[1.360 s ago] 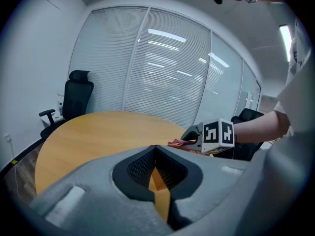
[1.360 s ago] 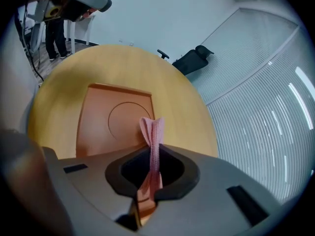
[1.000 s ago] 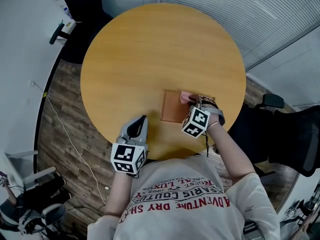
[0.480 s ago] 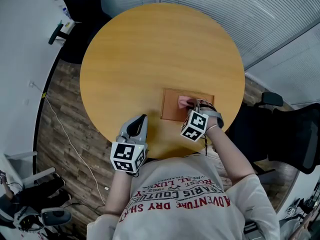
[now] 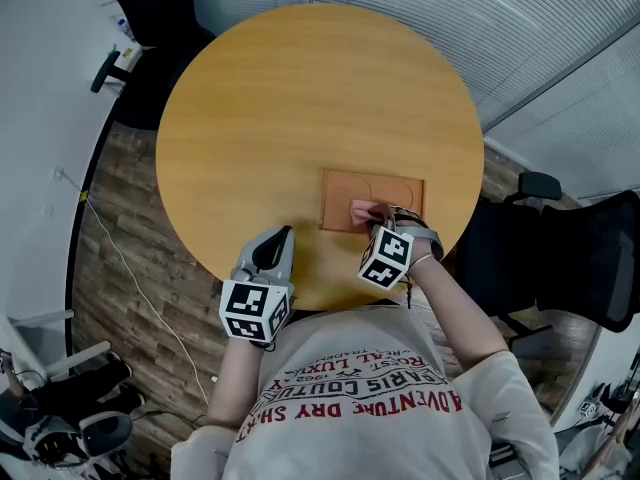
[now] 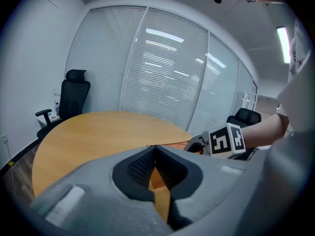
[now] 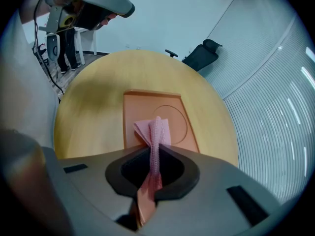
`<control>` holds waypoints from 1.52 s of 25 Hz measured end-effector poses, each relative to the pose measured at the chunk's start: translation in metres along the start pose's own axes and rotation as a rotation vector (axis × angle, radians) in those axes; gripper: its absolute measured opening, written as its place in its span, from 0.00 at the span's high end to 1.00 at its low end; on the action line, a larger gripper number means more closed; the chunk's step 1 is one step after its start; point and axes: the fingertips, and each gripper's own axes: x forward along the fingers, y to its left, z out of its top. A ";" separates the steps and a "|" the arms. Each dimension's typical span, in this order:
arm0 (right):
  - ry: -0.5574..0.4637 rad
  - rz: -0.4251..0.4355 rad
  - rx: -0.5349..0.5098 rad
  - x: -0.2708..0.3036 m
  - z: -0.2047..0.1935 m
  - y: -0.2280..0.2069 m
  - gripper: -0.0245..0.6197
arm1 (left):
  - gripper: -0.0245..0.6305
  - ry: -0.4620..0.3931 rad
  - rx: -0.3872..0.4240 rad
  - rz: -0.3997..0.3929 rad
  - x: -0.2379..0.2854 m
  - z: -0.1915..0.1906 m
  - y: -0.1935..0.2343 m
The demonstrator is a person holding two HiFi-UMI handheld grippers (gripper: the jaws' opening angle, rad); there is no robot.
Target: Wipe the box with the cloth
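Your cloth [image 5: 360, 210] has slid from the far edge of the box [image 5: 345, 190] back to its near edge, so one pass over the top looks finished. Your right gripper [image 5: 377, 215] is clamped on the cloth, which lies on the box. Your left gripper [image 5: 279, 246], jaws together and empty, waits over the table [image 5: 300, 88] left of the box.

Box [image 5: 385, 190] on table [image 5: 300, 98] near edge — cloth [image 5: 360, 210] on box.

A round wooden table [image 5: 300, 98] stands on plank flooring [image 5: 125, 313], black office chairs [image 5: 570, 258] alongside, slatted blinds [image 5: 450, 18] beyond.
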 end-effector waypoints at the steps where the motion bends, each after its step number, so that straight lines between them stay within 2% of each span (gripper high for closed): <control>1: -0.002 0.002 0.003 -0.002 0.001 0.004 0.91 | 0.95 0.001 0.002 -0.004 -0.001 -0.001 0.000; 10: -0.009 0.028 0.054 -0.015 -0.004 0.038 0.91 | 0.95 -0.001 0.026 -0.050 -0.010 -0.007 -0.010; 16: 0.006 0.107 0.127 -0.027 -0.015 0.065 0.91 | 0.95 0.004 0.041 -0.080 -0.016 -0.012 -0.015; 20: 0.012 0.094 0.166 -0.037 -0.026 0.069 0.91 | 0.95 0.006 0.046 -0.097 -0.015 -0.014 -0.020; 29: -0.008 -0.048 0.192 -0.057 -0.054 0.011 0.91 | 0.95 -0.014 0.044 -0.111 0.002 -0.004 -0.044; 38: 0.003 -0.164 0.101 -0.042 -0.075 -0.061 0.91 | 0.95 -0.025 0.023 -0.094 0.027 0.005 -0.062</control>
